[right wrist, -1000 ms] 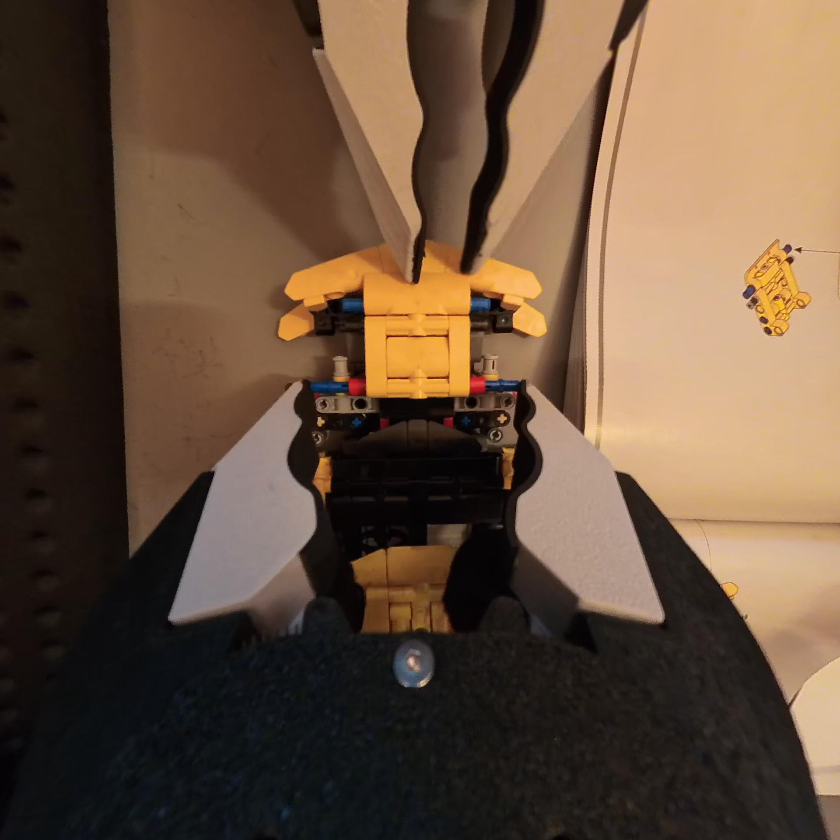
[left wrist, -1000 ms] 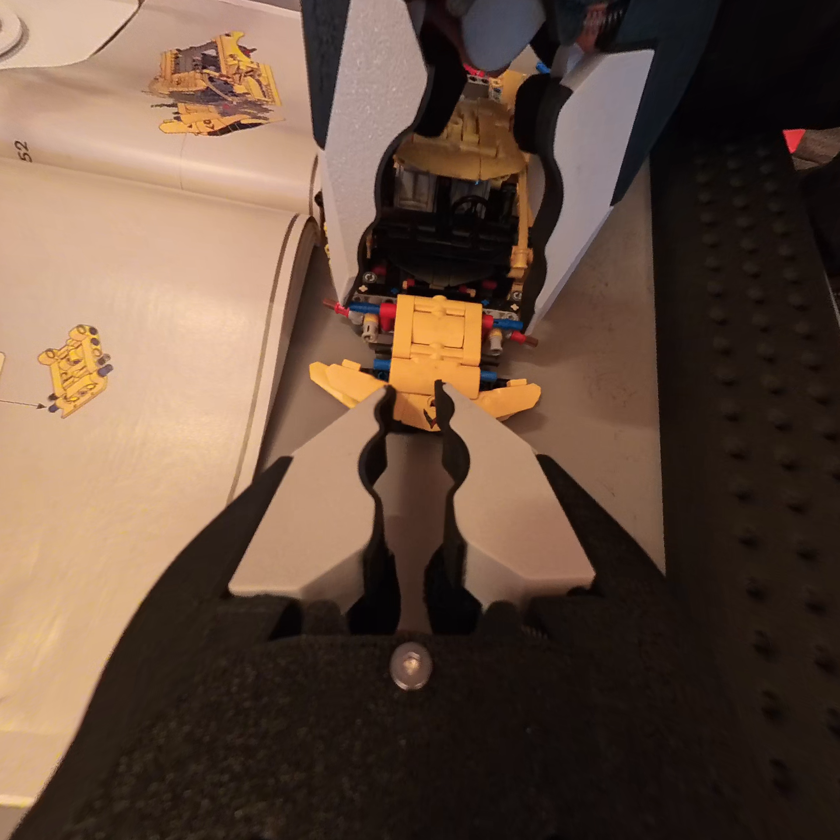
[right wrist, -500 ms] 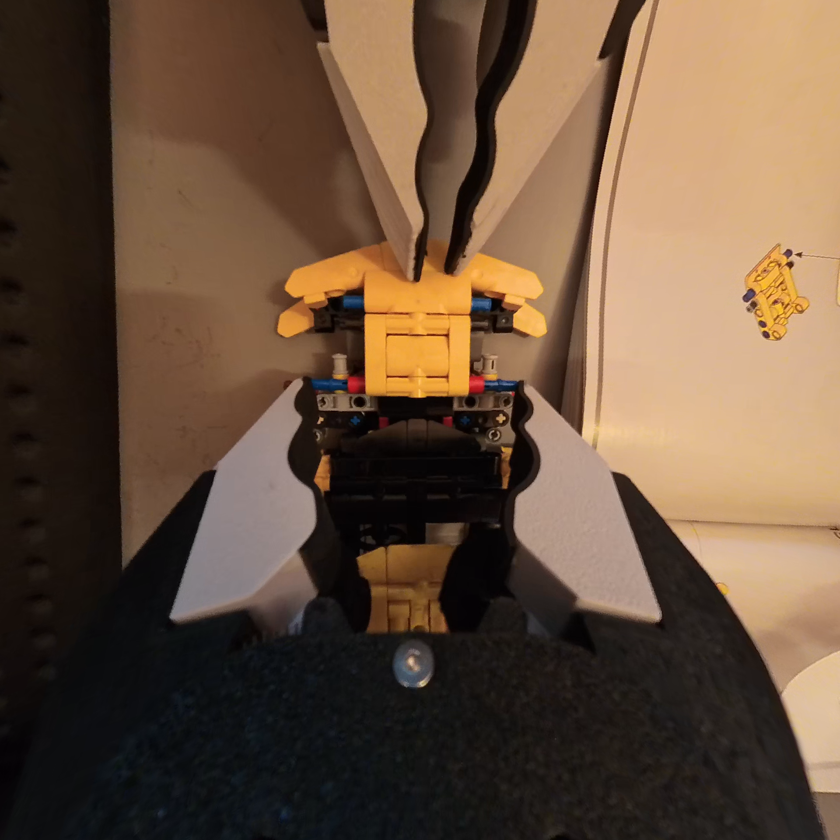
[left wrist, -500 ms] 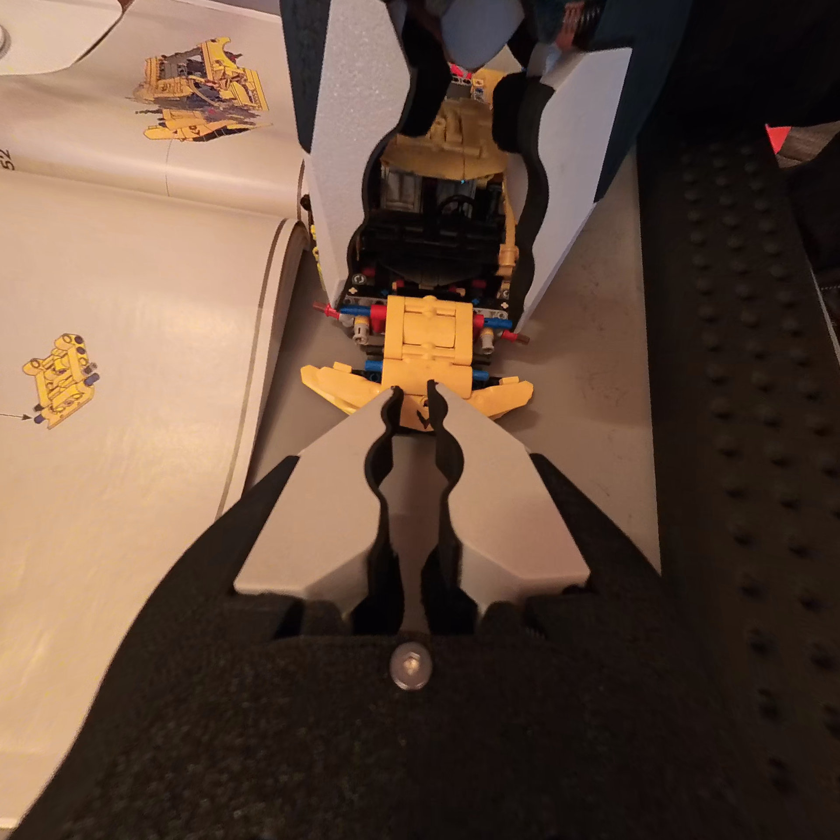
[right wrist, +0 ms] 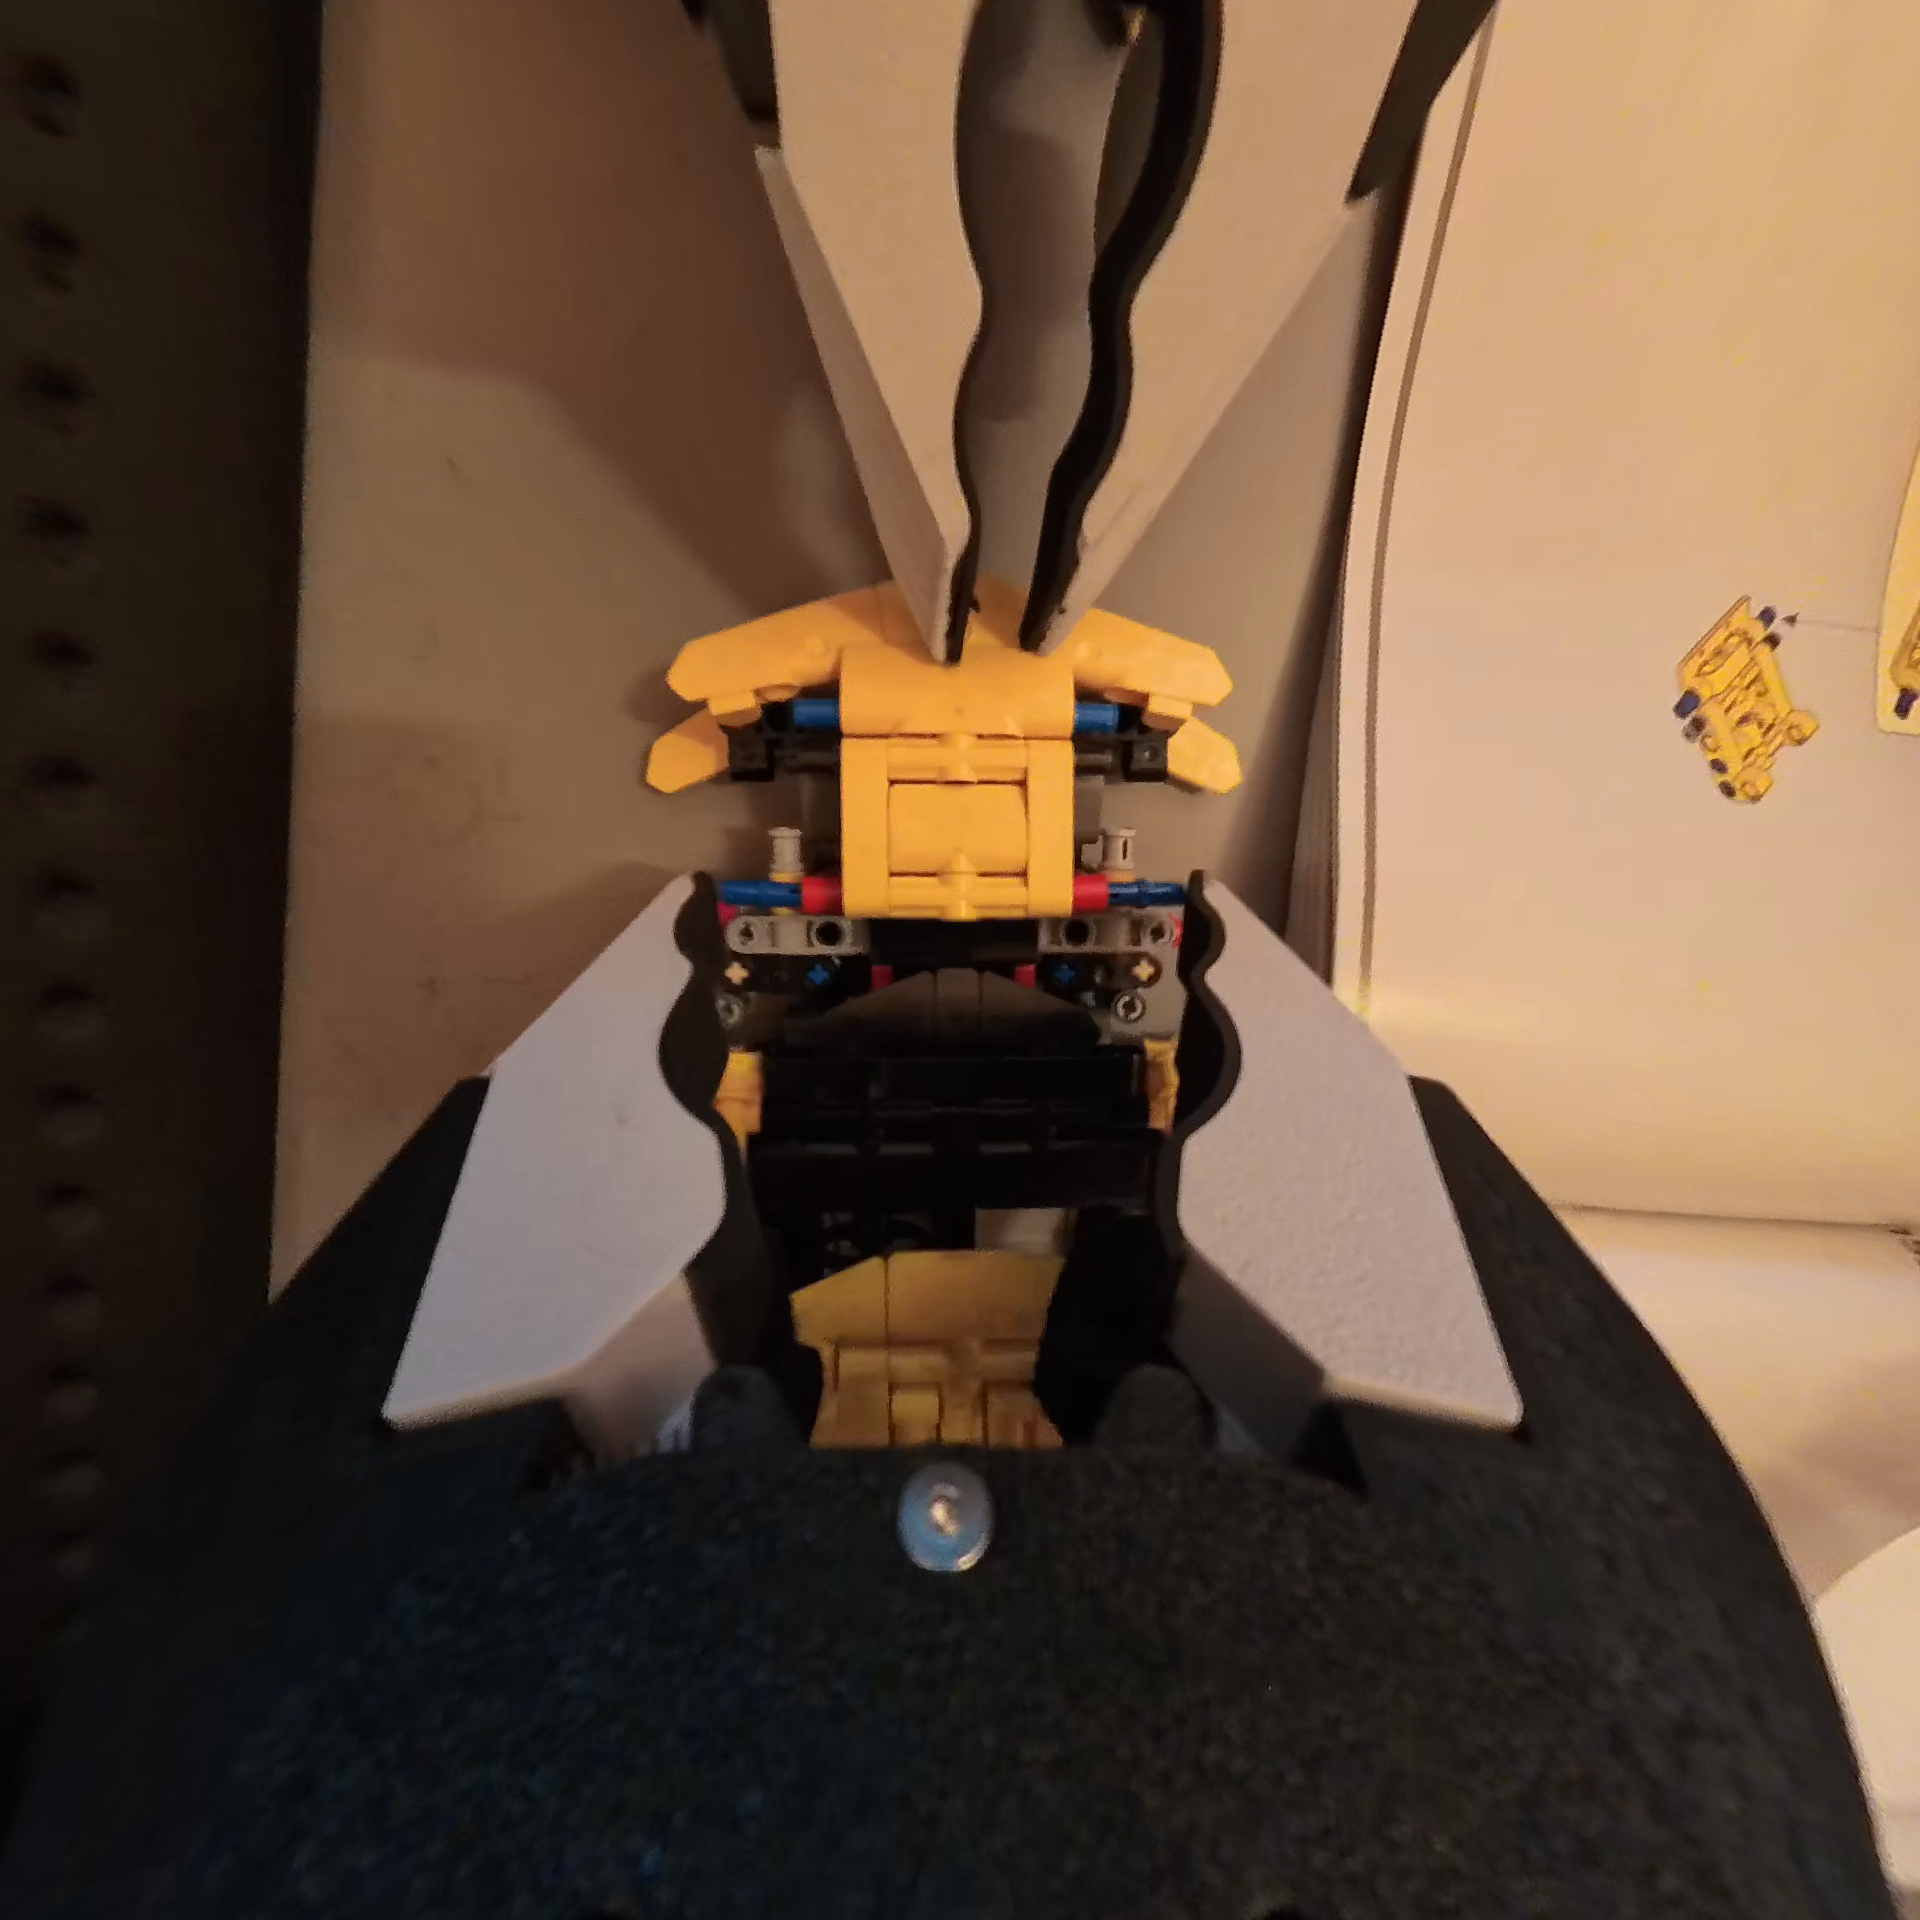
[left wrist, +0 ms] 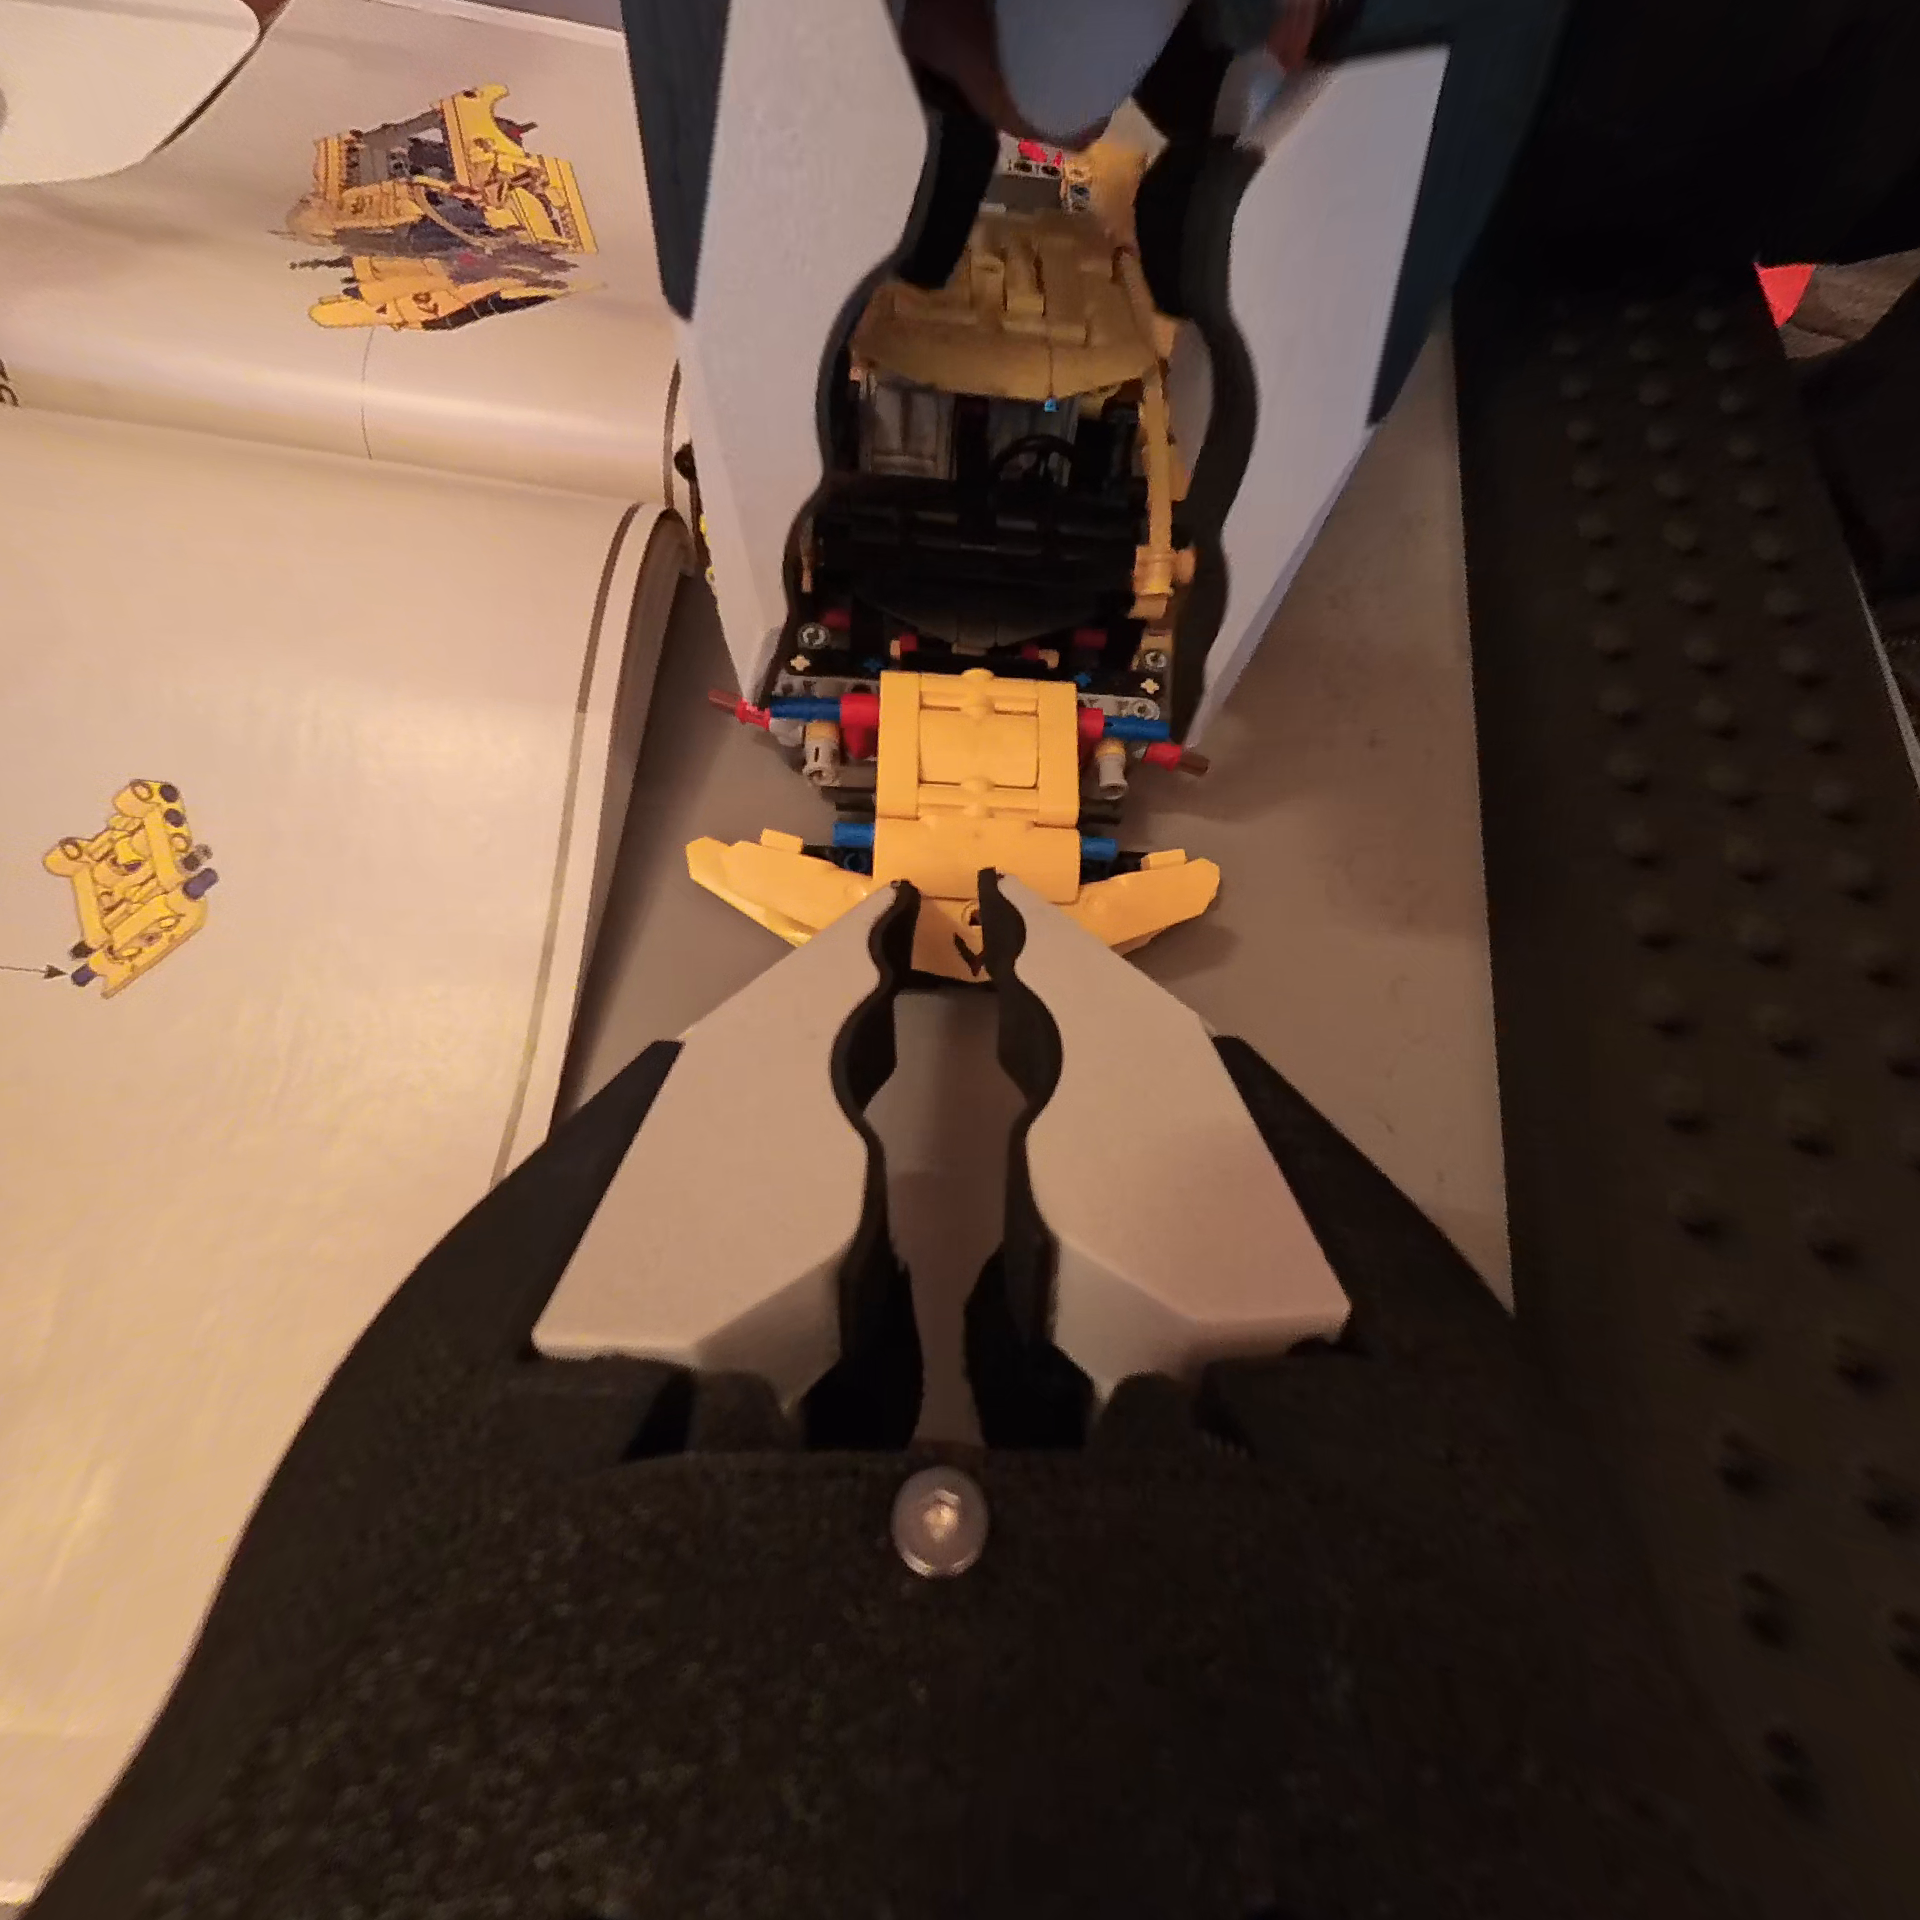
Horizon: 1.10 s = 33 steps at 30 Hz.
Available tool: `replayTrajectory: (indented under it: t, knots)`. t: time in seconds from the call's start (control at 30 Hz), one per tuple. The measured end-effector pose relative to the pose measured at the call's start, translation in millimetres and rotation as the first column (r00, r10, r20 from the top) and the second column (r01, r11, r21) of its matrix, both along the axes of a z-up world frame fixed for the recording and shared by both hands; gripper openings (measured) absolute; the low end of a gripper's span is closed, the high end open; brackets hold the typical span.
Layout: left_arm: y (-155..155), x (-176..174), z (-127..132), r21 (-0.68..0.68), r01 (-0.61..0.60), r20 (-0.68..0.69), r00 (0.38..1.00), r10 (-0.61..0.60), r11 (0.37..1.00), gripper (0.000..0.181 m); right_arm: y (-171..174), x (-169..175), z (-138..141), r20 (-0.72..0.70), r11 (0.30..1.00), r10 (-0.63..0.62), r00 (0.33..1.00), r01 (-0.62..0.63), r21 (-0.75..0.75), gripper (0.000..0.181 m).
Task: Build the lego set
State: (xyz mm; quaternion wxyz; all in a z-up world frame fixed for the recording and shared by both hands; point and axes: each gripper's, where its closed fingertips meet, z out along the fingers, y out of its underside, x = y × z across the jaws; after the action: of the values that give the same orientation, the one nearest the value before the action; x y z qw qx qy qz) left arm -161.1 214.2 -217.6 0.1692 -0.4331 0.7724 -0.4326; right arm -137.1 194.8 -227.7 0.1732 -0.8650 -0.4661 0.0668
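Left wrist view: the left gripper (left wrist: 940, 894) is seen from behind, its 2 grey fingers nearly closed, with only a narrow gap kept between the black pads. The tips are set against the yellow nose panel (left wrist: 951, 940) of the partly built lego model (left wrist: 971, 769), which sits on a beige table (left wrist: 1340, 935). Whether the panel is truly pinched or only touched cannot be told. Across the model, the right gripper (left wrist: 987, 696) is shown with its fingers spread wide around the black middle section of the model. An open instruction booklet (left wrist: 291, 727), printed with yellow build diagrams, is laid at the left, just beside the model. A black studded mat (left wrist: 1683, 935) is spread along the right edge.

Right wrist view: the right gripper (right wrist: 940, 894) is seen holding the lego model (right wrist: 956, 810) by its black chassis, both pads pressed against the sides and the jaws held broadly apart by the model's width. The yellow front section, with blue and red pins at either side, is projected forward beyond the fingertips. The left gripper (right wrist: 992, 639) is seen entering from the top, its tips resting on the yellow nose, between the 2 curved yellow wings. The instruction booklet (right wrist: 1621, 520) is seen at the right, the table (right wrist: 520, 520) at the left.
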Motion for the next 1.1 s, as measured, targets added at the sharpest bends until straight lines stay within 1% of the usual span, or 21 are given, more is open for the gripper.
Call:
replayTrajectory:
  t: [0.1, 0.13, 0.17, 0.2, 0.23, 0.27, 0.3, 0.33, 0.37, 0.4, 0.43, 0.5, 0.57, 0.6, 0.67, 0.73, 0.77, 0.87, 0.93, 1.03, 1.1]
  knots:
    - [0.1, -0.1, 0.0, 0.001, 0.0, -0.001, 1.0, 0.0, 1.0, 0.012, 2.9, -4.2, 23.9, -0.114, 0.998, 0.013, 0.993, -0.006, 0.061, 0.098]
    - [0.1, -0.1, 0.0, 0.0, -0.001, -0.001, 1.0, 0.001, 1.0, 0.012, 6.8, -3.4, 36.5, -0.171, 0.995, 0.008, 0.985, 0.009, 0.098, 0.098]
    - [0.1, 0.0, 0.1, 0.001, -0.001, 0.0, 1.0, 0.001, 1.0, 0.012, 11.8, -4.6, 54.3, -0.27, 0.989, 0.01, 0.963, 0.03, 0.146, 0.098]
    - [0.1, -0.1, 0.1, 0.0, -0.001, -0.001, 1.0, 0.001, 1.0, 0.012, 18.2, -4.6, 76.2, -0.394, 0.977, 0.018, 0.919, 0.068, 0.204, 0.096]
    - [0.1, -0.1, 0.1, -0.001, -0.001, -0.001, 1.0, 0.001, 1.0, 0.012, 23.8, -2.2, 98.5, -0.521, 0.96, 0.035, 0.853, 0.116, 0.255, 0.093]
    - [0.1, -0.1, 0.1, -0.001, -0.001, 0.0, 1.0, 0.001, 1.0, 0.012, 27.0, 0.9, 118.5, -0.633, 0.94, 0.083, 0.769, 0.151, 0.306, 0.095]
    - [0.2, -0.1, 0.3, -0.002, -0.001, -0.001, 1.0, 0.001, 1.0, 0.012, 25.3, 3.9, 132.8, -0.721, 0.926, 0.126, 0.681, 0.181, 0.332, 0.103]
    - [0.1, -0.1, 0.2, -0.002, -0.001, -0.001, 1.0, 0.001, 1.0, 0.012, 21.2, 5.3, 136.0, -0.769, 0.932, 0.109, 0.63, 0.205, 0.3, 0.116]
    - [0.1, -0.1, 0.2, -0.003, -0.002, 0.0, 1.0, 0.002, 1.0, 0.012, 14.5, 5.1, 125.6, -0.744, 0.948, 0.097, 0.661, 0.167, 0.272, 0.111]
    - [0.1, -0.2, 0.3, -0.003, -0.002, 0.0, 1.0, 0.002, 1.0, 0.012, 8.3, 4.9, 106.5, -0.677, 0.966, 0.072, 0.733, 0.119, 0.232, 0.104]
    - [0.1, -0.1, 0.3, -0.004, -0.002, 0.0, 1.0, 0.002, 1.0, 0.012, -1.2, 1.8, 88.8, -0.604, 0.98, 0.073, 0.793, 0.054, 0.19, 0.104]
    - [0.1, -0.2, 0.3, -0.002, -0.002, -0.001, 1.0, 0.002, 1.0, 0.012, 0.2, 6.0, 63.5, -0.448, 0.986, 0.019, 0.894, 0.058, 0.158, 0.083]
    - [0.1, -0.2, 0.3, -0.004, -0.003, 0.0, 1.0, 0.003, 1.0, 0.012, -3.9, 0.5, 48.9, -0.35, 0.989, 0.047, 0.936, 0.004, 0.145, 0.064]
    - [0.0, -0.2, 0.3, -0.004, -0.002, 0.0, 1.0, 0.002, 1.0, 0.012, -1.1, 1.8, 41.0, -0.29, 0.989, 0.044, 0.956, 0.0, 0.151, 0.068]
    - [0.1, -0.2, 0.3, -0.003, -0.003, 0.0, 1.0, 0.003, 1.0, 0.012, 0.3, 3.6, 23.5, -0.21, 0.993, 0.017, 0.978, 0.008, 0.118, 0.094]
    - [0.0, -0.2, 0.4, -0.001, -0.003, 0.0, 1.0, 0.003, 1.0, 0.012, -4.5, 5.6, 8.4, -0.156, 0.999, 0.0, 0.988, 0.008, 0.054, 0.106]
    - [0.0, -0.2, 0.3, 0.0, -0.003, 0.0, 1.0, 0.003, 1.0, 0.012, -6.1, 4.0, 4.5, -0.145, 0.999, 0.002, 0.989, 0.003, 0.035, 0.109]
    - [-0.1, -0.2, 0.4, -0.001, -0.003, 0.0, 1.0, 0.003, 1.0, 0.012, 0.9, 1.4, -0.2, -0.099, 0.998, 0.019, 0.995, -0.013, 0.058, 0.112]
    - [-0.1, -0.2, 0.3, -0.002, -0.003, 0.0, 1.0, 0.003, 1.0, 0.012, 4.3, 2.0, -4.9, -0.086, 0.999, 0.012, 0.996, -0.009, 0.032, 0.112]
    - [-0.1, -0.1, 0.3, -0.002, -0.004, 0.0, 1.0, 0.004, 1.0, 0.012, 0.4, 0.7, -12.6, -0.103, 0.998, -0.017, 0.995, 0.01, -0.065, 0.106]
    - [-0.2, 0.1, 0.2, -0.002, -0.005, 0.0, 1.0, 0.005, 1.0, 0.012, -0.4, 0.2, -11.7, -0.109, 0.998, -0.016, 0.994, 0.009, -0.064, 0.101]
